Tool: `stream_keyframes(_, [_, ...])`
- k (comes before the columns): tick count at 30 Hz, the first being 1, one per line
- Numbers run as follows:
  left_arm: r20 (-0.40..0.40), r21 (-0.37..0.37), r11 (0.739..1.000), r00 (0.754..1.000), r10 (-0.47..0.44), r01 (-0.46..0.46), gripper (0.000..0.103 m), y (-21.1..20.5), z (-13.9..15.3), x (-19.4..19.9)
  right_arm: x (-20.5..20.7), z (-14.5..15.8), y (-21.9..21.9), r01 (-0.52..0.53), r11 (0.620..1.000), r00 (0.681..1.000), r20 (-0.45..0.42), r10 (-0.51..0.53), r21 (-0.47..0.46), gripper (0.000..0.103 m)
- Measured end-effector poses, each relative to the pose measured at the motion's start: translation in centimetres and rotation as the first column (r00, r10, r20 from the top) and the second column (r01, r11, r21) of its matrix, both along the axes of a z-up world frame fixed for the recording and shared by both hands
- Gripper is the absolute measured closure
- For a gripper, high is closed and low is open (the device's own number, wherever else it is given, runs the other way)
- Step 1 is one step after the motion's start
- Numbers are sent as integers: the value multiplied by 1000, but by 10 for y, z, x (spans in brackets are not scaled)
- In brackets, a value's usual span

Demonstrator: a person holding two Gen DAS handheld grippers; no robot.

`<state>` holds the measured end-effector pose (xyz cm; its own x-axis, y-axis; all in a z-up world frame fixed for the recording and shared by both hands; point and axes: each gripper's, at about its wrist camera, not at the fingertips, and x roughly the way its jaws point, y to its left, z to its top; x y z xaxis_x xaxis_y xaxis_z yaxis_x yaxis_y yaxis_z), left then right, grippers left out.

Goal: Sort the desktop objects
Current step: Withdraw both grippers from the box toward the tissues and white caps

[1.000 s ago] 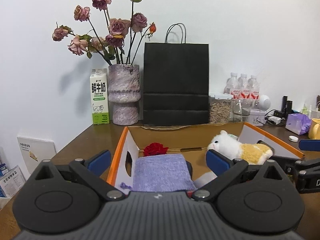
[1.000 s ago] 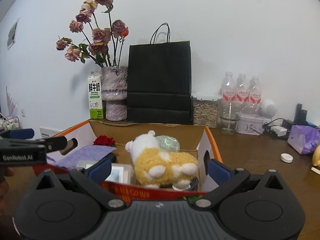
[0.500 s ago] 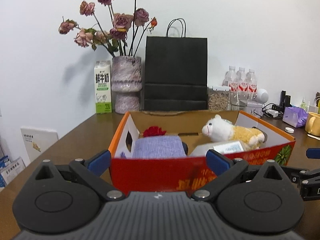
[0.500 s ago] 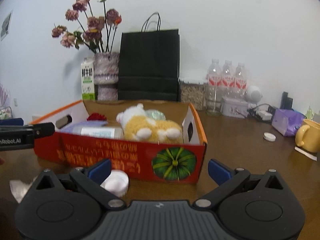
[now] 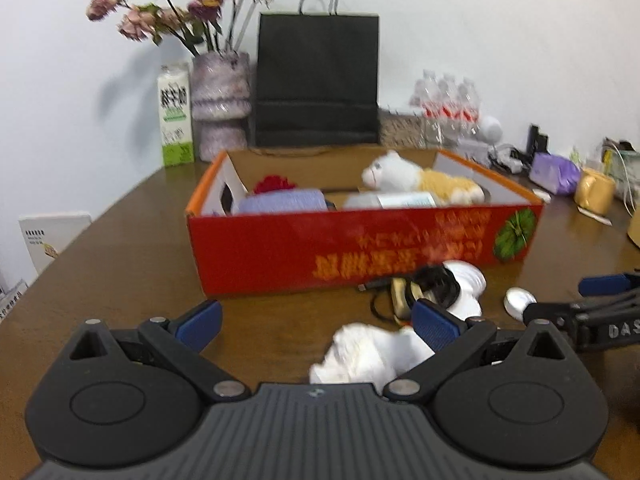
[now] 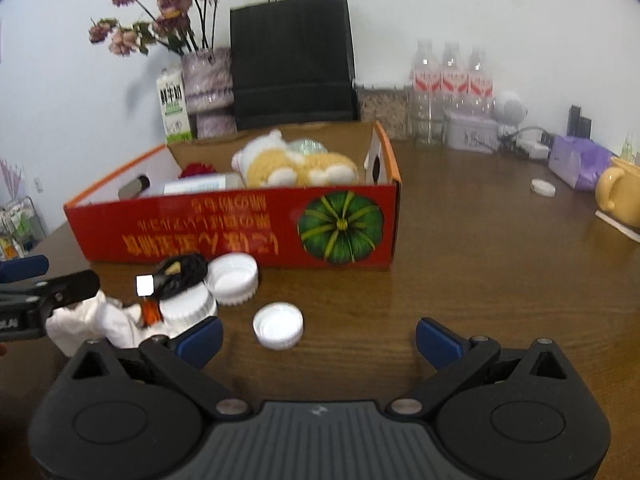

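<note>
Brown wooden table is carrying a red cardboard box near the white back wall, and a plush toy is lying inside it at the right end. I am holding my left gripper wide apart above a crumpled white tissue, gripping nothing. My right gripper is also spreading wide and empty, just near of a small white bottle cap. Two bigger white lids are sitting against the box front, beside a black cable bundle.
</note>
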<state>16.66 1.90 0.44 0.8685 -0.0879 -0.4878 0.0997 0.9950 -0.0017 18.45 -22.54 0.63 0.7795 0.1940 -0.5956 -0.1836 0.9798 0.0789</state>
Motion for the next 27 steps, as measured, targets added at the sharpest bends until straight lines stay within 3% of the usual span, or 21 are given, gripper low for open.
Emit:
stream_keyframes(7, [-87, 9, 1000, 996, -26, 27, 0, -2, -8, 3, 1, -6, 10, 0, 997, 999, -42, -4, -80, 0])
stream_keyframes(11, [-164, 16, 999, 986, -42, 45, 0, -5, -18, 9, 2, -5, 11, -11, 997, 999, -45, 8, -77, 0])
stream_keyframes(27, [-171, 20, 1000, 985, -18, 22, 0, -9, -17, 11, 10, -5, 18, -25, 997, 999, -46, 21, -76, 0])
